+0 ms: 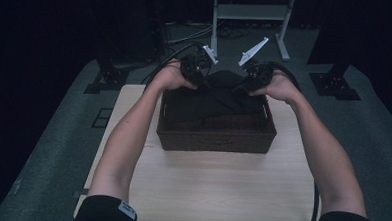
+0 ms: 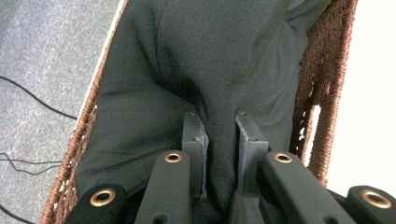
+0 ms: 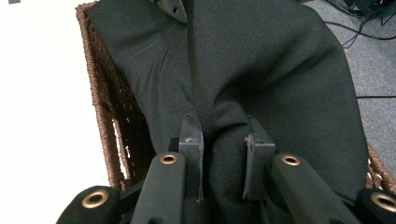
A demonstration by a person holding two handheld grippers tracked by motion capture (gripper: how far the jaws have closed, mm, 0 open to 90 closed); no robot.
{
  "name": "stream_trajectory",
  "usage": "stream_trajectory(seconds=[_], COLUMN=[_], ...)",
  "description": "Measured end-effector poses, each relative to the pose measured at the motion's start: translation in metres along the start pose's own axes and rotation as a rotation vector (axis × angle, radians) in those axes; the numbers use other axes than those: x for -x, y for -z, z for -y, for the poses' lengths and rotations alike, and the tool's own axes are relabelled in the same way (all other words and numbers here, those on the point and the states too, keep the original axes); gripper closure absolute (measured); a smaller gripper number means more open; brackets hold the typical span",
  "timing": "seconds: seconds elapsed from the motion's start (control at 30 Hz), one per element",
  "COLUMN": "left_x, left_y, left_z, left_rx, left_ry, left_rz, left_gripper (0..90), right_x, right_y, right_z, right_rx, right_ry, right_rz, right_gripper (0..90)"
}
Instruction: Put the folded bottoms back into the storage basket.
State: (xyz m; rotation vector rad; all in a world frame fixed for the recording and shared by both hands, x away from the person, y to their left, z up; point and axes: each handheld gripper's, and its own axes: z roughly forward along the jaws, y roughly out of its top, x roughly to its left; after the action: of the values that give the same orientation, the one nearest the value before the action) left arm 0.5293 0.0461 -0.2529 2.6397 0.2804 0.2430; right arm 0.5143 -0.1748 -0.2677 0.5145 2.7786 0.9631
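Hands hold both grippers at the far rim of the wicker basket (image 1: 215,136) on the table (image 1: 205,186) in the high view, over the black cloth (image 1: 214,99). Left gripper view: left gripper (image 2: 222,135) pinches a cloth fold. Right gripper view: right gripper (image 3: 223,137) pinches another. Lifting should go evenly, I judge, so neither fold slips.

Pale wooden table (image 1: 205,191) — brown wicker basket (image 1: 215,139) resting on its far half
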Motion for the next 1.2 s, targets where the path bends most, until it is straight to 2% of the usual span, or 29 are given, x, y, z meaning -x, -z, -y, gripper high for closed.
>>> stream_trajectory(seconds=[0.07,0.17,0.3,0.5,0.93,1.1,1.2], left_x=[0.0,0.001,0.001,0.0,0.001,0.002,0.002], left_y=[-0.003,-0.008,-0.012,-0.017,-0.028,-0.035,-0.038], left_z=[0.0,0.004,0.008,0.015,0.021,0.025,0.027], left_rx=[0.001,0.01,-0.006,0.01,0.003,0.012,0.0], left_ry=[-0.01,0.006,0.002,0.017,0.023,0.033,0.028], left_rz=[-0.009,0.003,0.003,0.013,0.026,0.04,0.044], left_gripper=[77.0,77.1,77.1,77.1,77.4,77.3,77.4], right_x=[0.0,0.0,-0.001,-0.001,0.0,0.0,0.0], right_y=[-0.002,-0.004,-0.009,-0.017,-0.03,-0.034,-0.037], right_z=[0.002,0.003,0.003,0.006,0.018,0.023,0.024], right_rx=[-0.003,-0.015,-0.031,-0.026,-0.013,-0.021,-0.031], right_ry=[-0.005,0.004,0.004,-0.001,-0.027,-0.034,-0.032], right_rz=[-0.002,-0.002,-0.009,-0.017,-0.039,-0.048,-0.048], right_gripper=[73.1,73.1,73.1,73.1,73.0,72.9,72.9])
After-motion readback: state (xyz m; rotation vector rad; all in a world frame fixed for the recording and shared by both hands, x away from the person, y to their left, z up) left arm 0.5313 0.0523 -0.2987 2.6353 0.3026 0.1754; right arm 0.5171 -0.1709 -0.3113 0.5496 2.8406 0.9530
